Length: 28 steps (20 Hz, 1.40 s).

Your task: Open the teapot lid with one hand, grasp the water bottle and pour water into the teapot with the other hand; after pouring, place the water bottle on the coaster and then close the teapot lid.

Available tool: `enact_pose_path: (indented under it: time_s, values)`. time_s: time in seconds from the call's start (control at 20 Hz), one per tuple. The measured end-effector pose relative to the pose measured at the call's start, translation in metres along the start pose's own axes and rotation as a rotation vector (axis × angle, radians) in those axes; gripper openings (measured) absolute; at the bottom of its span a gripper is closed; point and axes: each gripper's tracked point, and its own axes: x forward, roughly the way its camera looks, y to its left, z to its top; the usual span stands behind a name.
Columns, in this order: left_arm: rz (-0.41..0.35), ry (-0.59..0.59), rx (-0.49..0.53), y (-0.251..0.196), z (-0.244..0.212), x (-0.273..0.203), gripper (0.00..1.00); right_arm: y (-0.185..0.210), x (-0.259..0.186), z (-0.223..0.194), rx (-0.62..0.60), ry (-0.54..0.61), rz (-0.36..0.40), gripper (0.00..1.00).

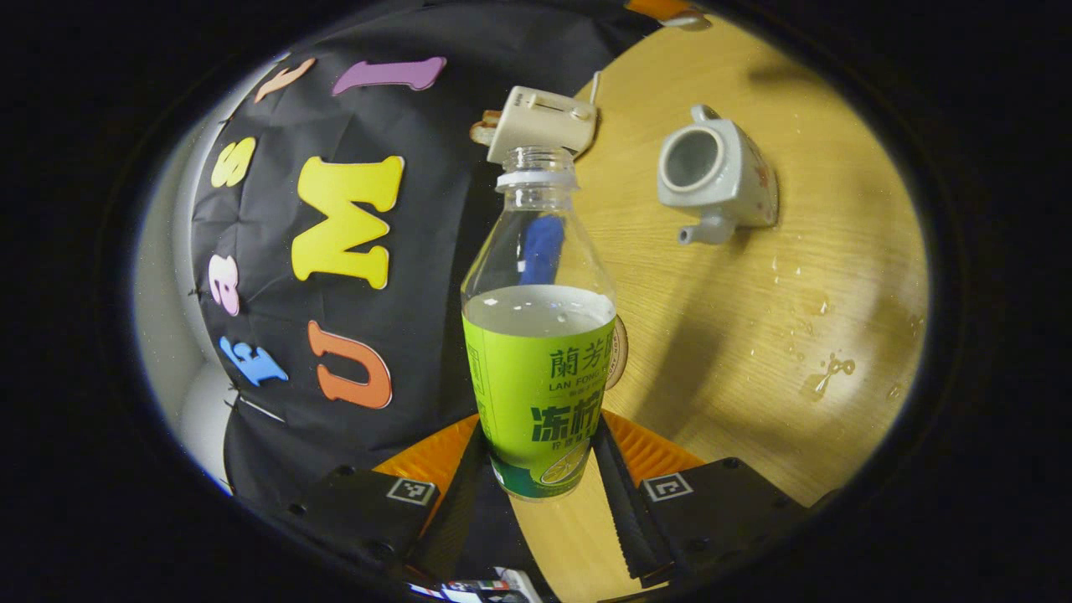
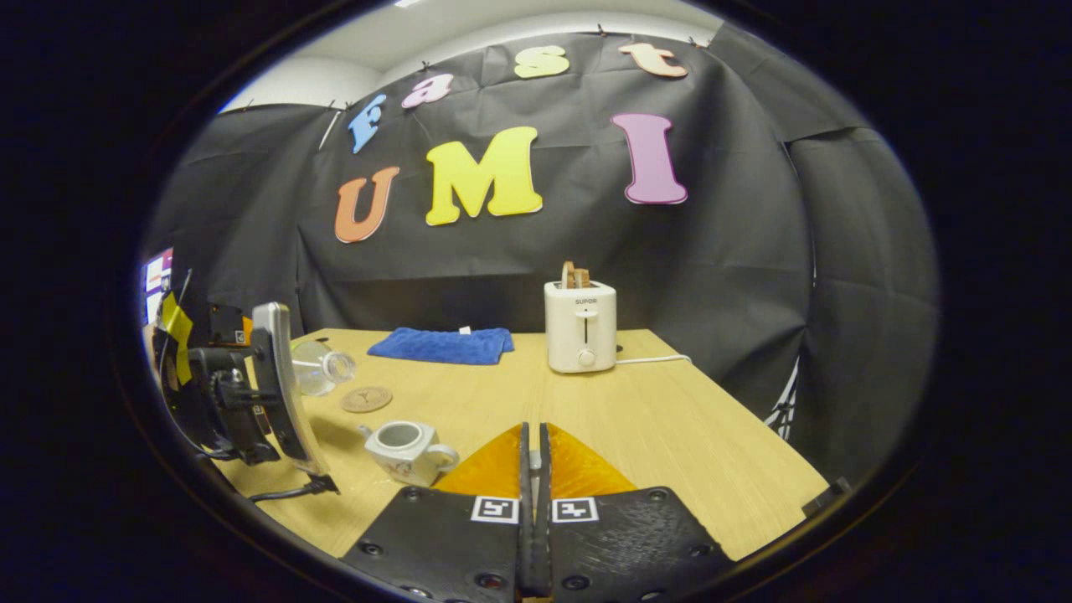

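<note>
Left gripper (image 1: 543, 469) has both fingers clamped on the water bottle (image 1: 538, 335), roughly half full, uncapped. Right gripper (image 2: 533, 502) is pinched nearly closed; can't tell if it holds the lid. Teapot (image 1: 716, 176) sits open mid-table, inside unclear. Coaster (image 2: 367, 399) toward the far edge is bare, so parking the bottle and closing remain.

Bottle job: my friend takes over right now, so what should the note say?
Left gripper: shut on the bottle, which is uncapped and about half full.
Right gripper: fingers together; I cannot tell if they pinch the lid.
Teapot: on the table, lid off. Coaster: bare, beyond the teapot. Drops lie on the table.
Done: lid off, bottle grasped. I cannot tell if water went in.
Left: pour if needed, set the bottle on the coaster, close the lid.
</note>
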Motion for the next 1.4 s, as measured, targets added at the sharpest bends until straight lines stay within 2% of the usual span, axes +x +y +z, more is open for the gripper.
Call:
enact_pose_path:
  time_s: [0.25,0.55,0.6,0.9,0.95,1.1,1.4]
  values:
    - [-0.01,0.02,0.124,-0.002,0.008,0.001,0.74,-0.009,-0.001,-0.006,0.024,0.002,-0.002,0.0]
    - [0.03,0.028,0.25,0.005,0.018,-0.003,0.74,-0.013,0.002,-0.011,0.038,0.005,0.002,0.0]
    - [0.039,0.03,0.271,0.01,0.019,0.001,0.72,-0.013,0.002,-0.011,0.036,0.004,0.003,0.0]
    - [0.07,0.031,0.364,0.017,0.026,0.003,0.77,-0.014,0.003,-0.015,0.039,0.011,0.003,0.0]
    - [0.087,0.027,0.384,0.021,0.029,0.004,0.72,-0.014,0.003,-0.015,0.039,0.009,0.004,0.0]
    - [0.143,0.027,0.446,0.033,0.035,0.004,0.74,-0.012,0.001,-0.011,0.041,0.002,0.011,0.0]
    - [0.159,0.033,0.507,0.034,0.041,0.004,0.74,-0.013,0.0,-0.007,0.043,-0.008,0.015,0.0]
